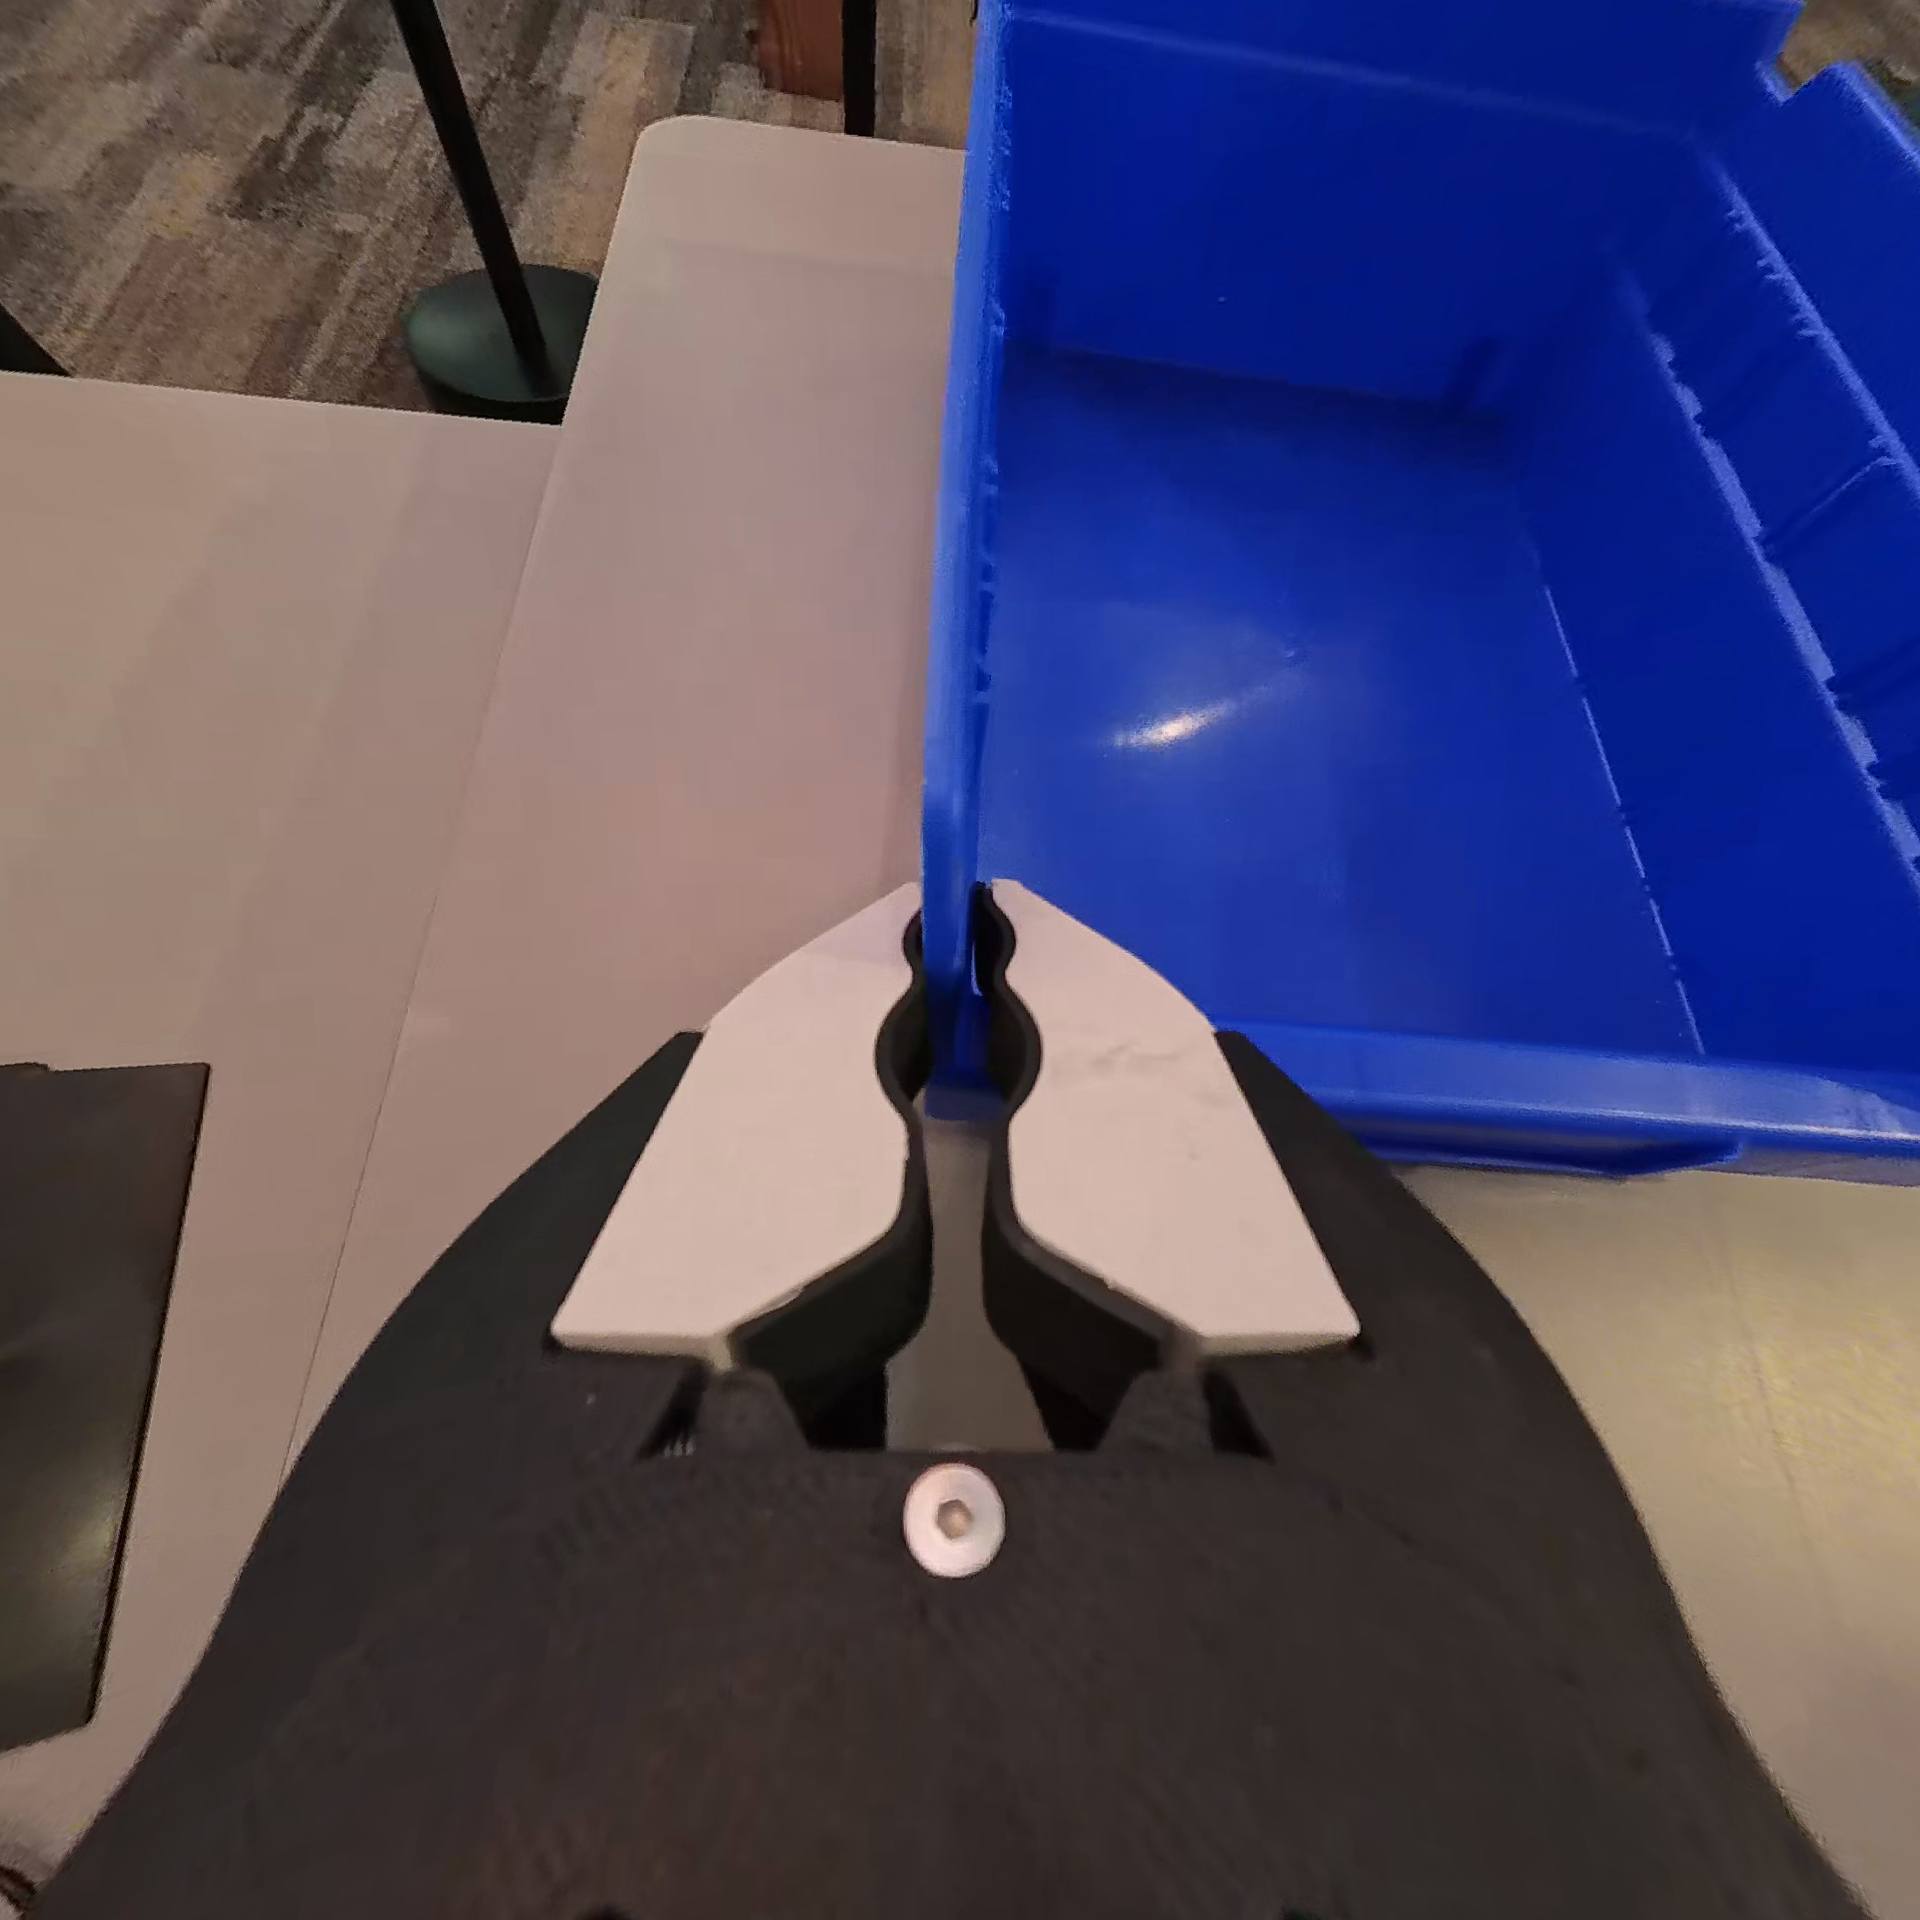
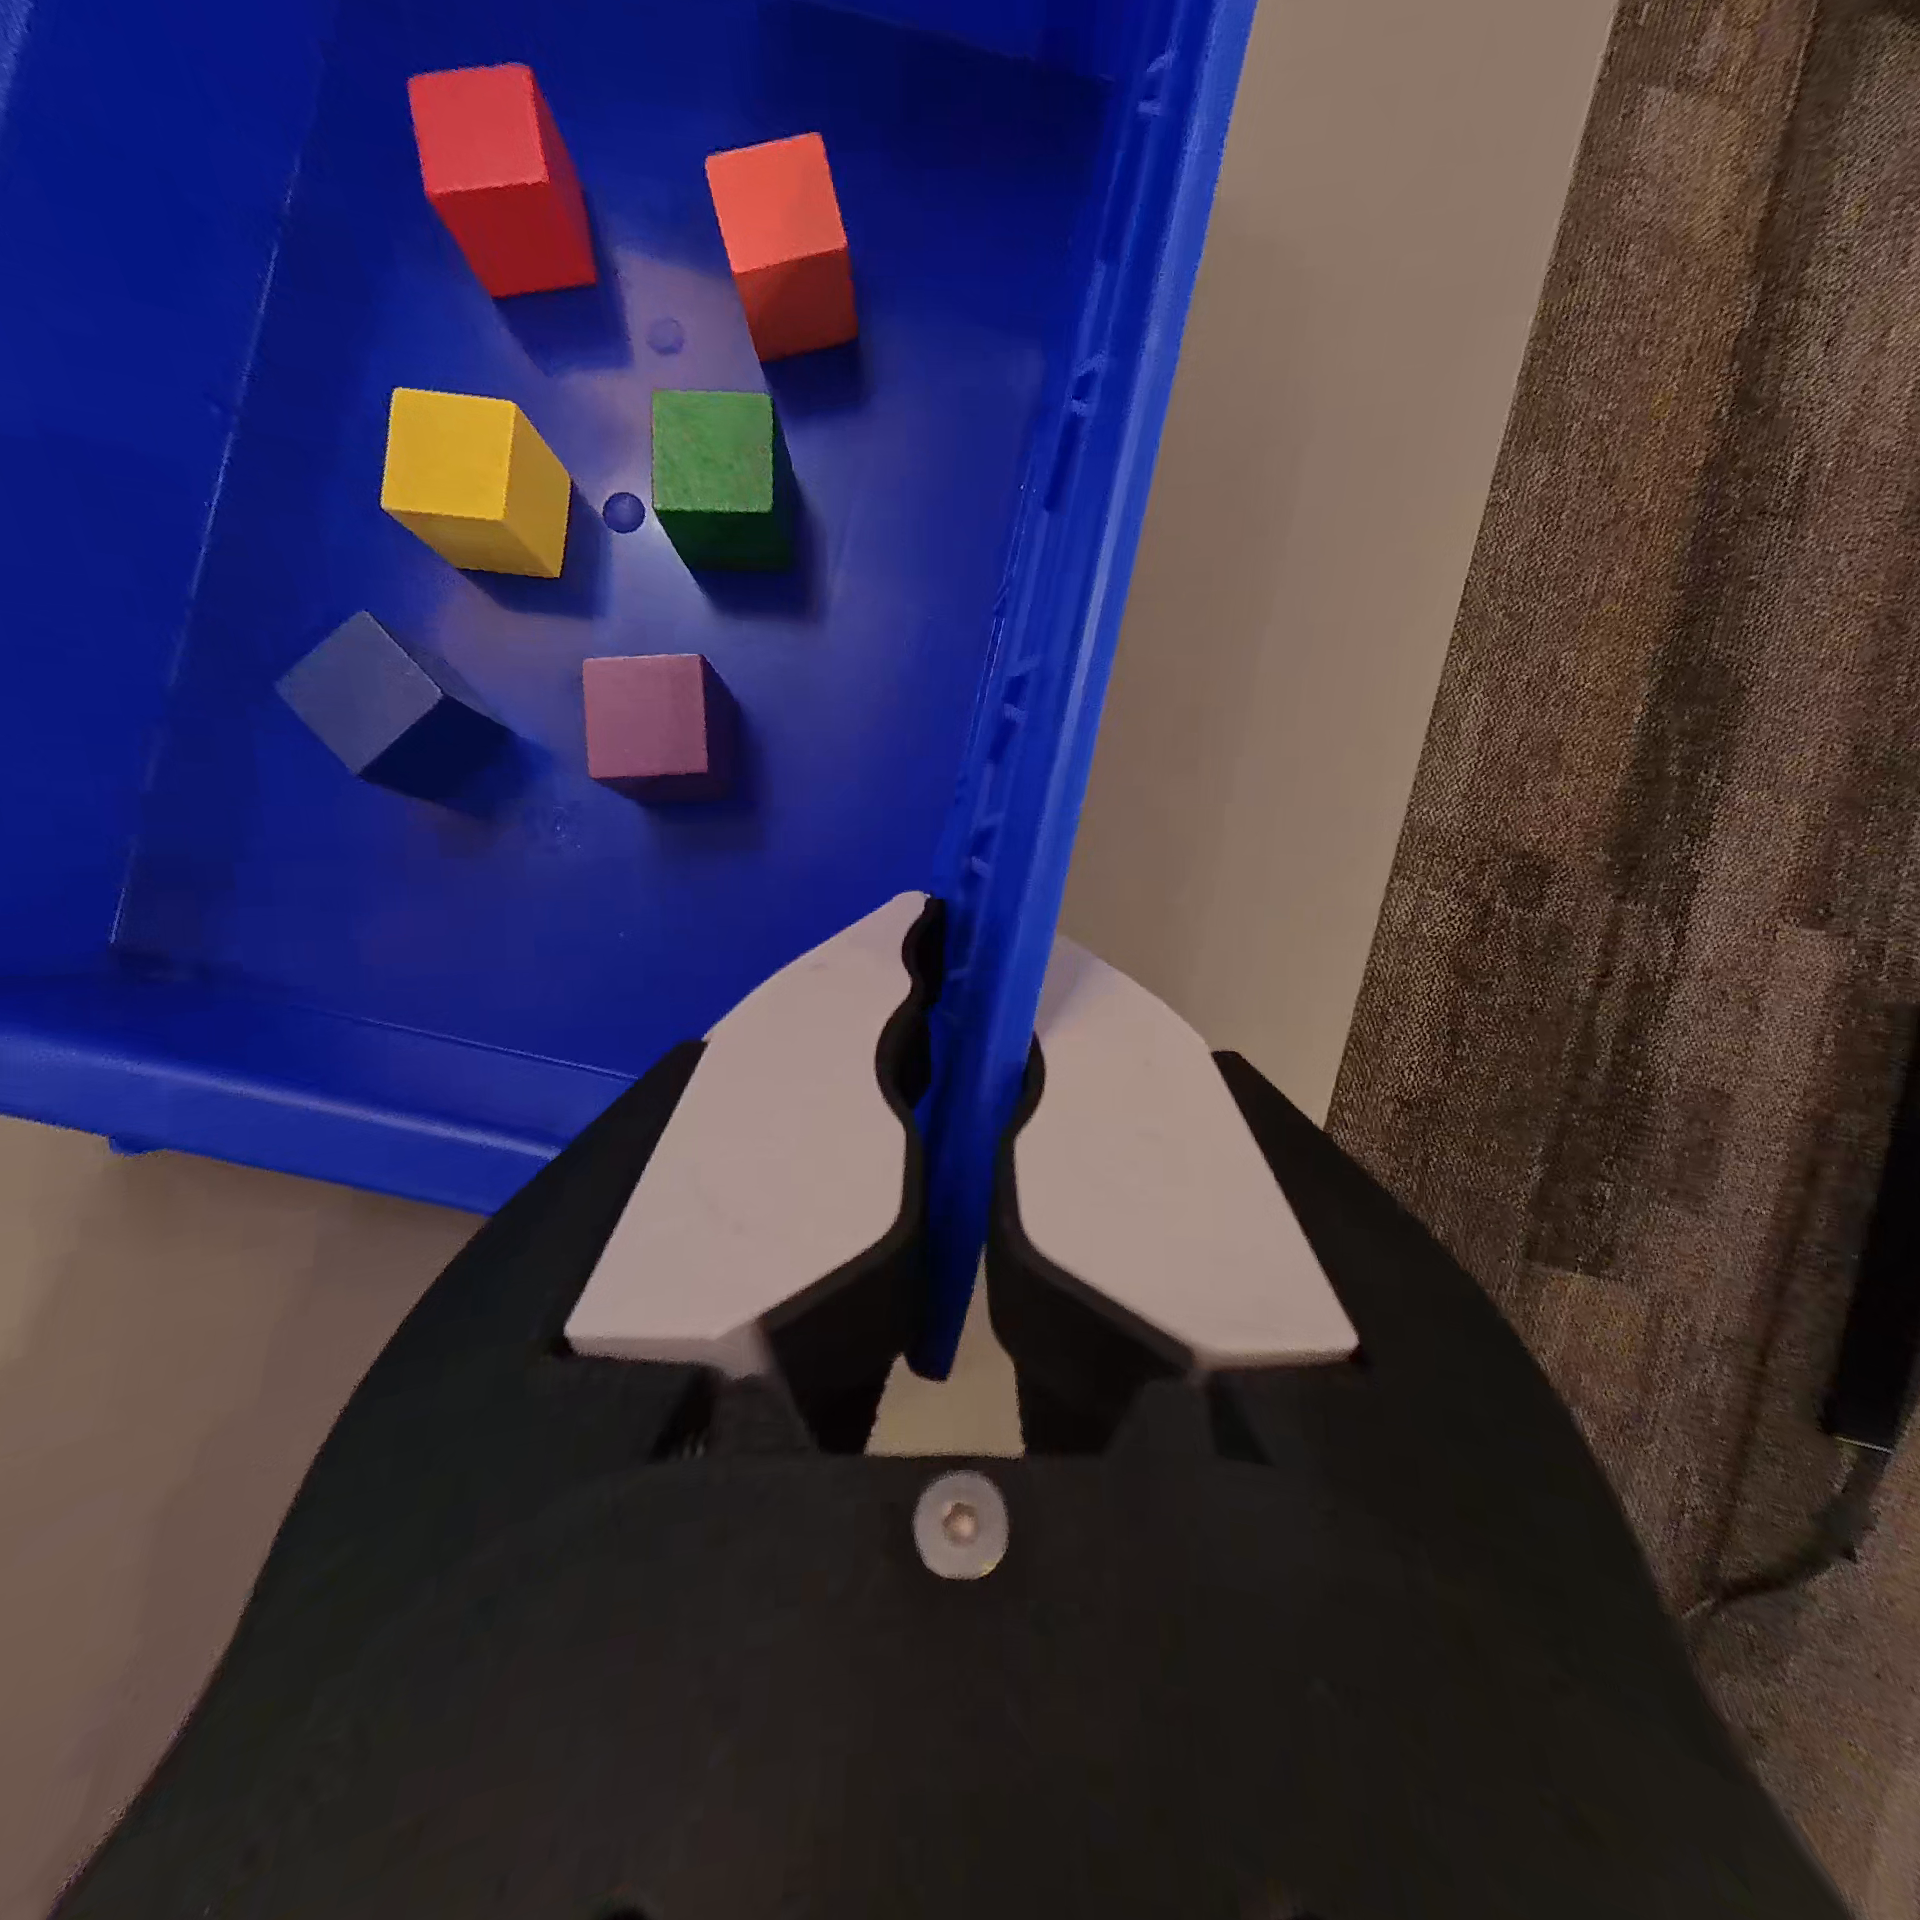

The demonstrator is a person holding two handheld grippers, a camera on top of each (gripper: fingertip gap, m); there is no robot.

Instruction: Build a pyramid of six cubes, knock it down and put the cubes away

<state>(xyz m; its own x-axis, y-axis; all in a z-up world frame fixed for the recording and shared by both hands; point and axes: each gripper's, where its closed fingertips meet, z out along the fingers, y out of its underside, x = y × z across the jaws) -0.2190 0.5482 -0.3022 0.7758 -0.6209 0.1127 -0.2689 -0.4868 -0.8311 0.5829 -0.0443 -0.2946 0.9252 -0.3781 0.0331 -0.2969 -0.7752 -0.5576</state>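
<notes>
A blue plastic bin stands on the table. In the right wrist view it holds several cubes: red, orange, yellow, green, grey-blue and purple. My right gripper is shut on the bin's right side wall, one finger inside and one outside. My left gripper is shut on the bin's left side wall near the front corner. In the left wrist view, the part of the bin floor that shows has no cubes on it.
The bin rests on a white table. A flat black panel lies at the left. A black post with a round base stands on the patterned carpet beyond the table. Carpet lies past the table's right edge. My hands' fingertips stand some 100 centimetres from each other.
</notes>
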